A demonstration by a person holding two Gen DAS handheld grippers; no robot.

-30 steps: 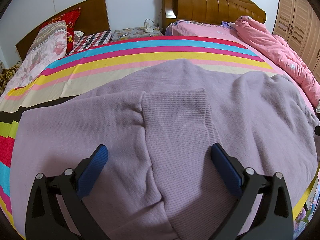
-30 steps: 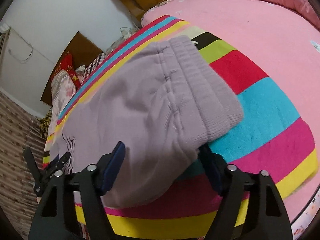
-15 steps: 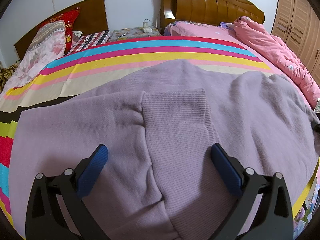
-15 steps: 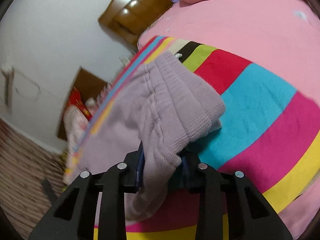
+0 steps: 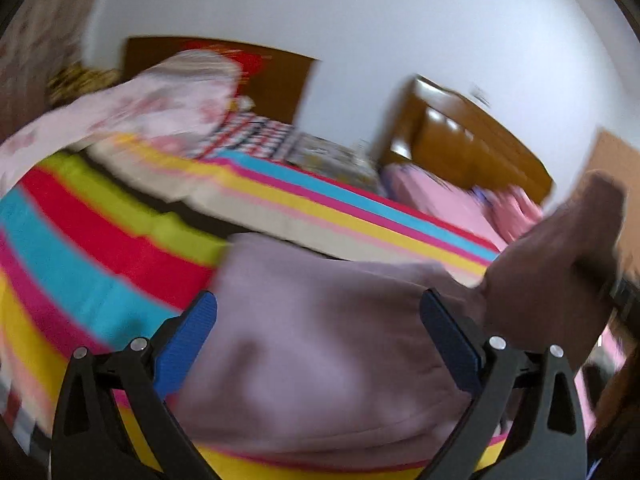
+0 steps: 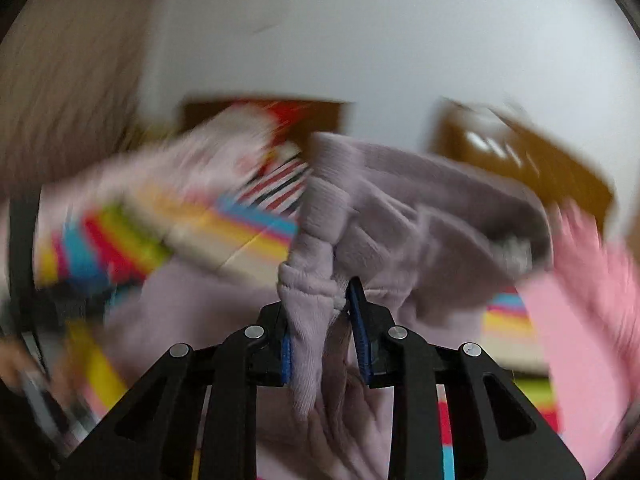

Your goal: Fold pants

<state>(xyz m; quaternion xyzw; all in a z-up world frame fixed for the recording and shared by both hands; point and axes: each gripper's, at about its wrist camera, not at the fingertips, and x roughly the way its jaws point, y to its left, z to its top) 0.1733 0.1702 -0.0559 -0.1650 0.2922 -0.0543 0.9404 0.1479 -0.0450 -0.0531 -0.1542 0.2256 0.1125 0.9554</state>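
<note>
The right gripper (image 6: 322, 320) is clamped on a bunched ribbed end of the lilac knit fleece pants (image 6: 400, 216), jaws closing the last bit on the wad of cloth, dead centre in its own view. That end is lifted off the bed and hangs up at the right edge of the left wrist view. The left gripper (image 5: 318, 340) has its blue pads wide apart, empty, hovering just above the pants, low and centre.

To do this fold well, the person probably wants to carry the raised end straight along the legs and use the left gripper to pin the flat part.

The rest of the pants lies on the rainbow-striped bedsheet (image 5: 104, 240), long axis apparently running lower left to right. Blurry though.
</note>
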